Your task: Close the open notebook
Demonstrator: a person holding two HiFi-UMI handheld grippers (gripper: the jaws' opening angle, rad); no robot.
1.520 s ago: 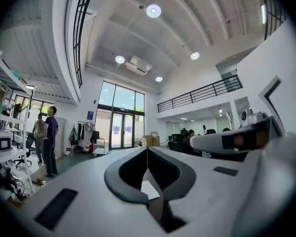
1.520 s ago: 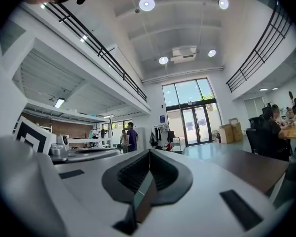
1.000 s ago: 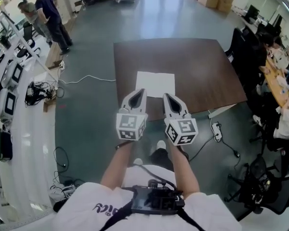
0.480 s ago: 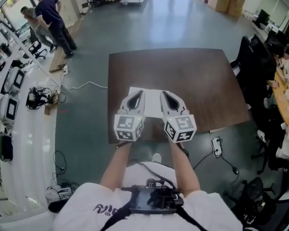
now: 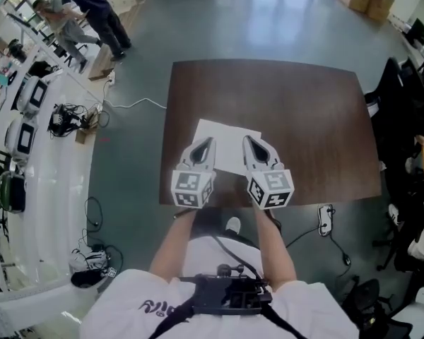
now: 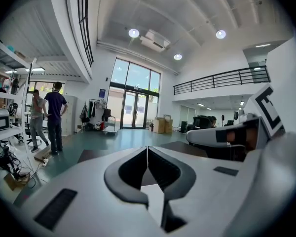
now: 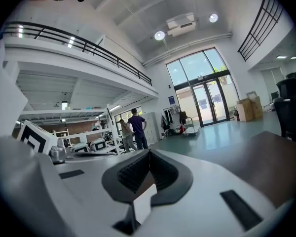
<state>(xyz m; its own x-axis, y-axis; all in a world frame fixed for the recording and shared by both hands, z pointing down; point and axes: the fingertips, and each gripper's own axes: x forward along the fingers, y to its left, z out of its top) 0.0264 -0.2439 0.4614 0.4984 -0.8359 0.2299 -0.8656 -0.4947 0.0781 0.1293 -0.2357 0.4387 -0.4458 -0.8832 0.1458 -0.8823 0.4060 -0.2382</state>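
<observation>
The open notebook lies flat and white on the dark brown table, close to its near edge. My left gripper hovers over the notebook's near left part with its jaws shut and nothing between them. My right gripper hangs beside it over the near right part, also shut and empty. In the left gripper view the left gripper has its jaw tips touching, with a white page below. The right gripper view shows the right gripper closed the same way above the page.
Two people stand by shelves at the far left. Cables lie on the floor left of the table. A power strip lies on the floor at the near right. Dark office chairs stand to the right.
Both grippers have moved forward and lower, from in front of the table's near edge to over the notebook. The jaws stayed shut.
</observation>
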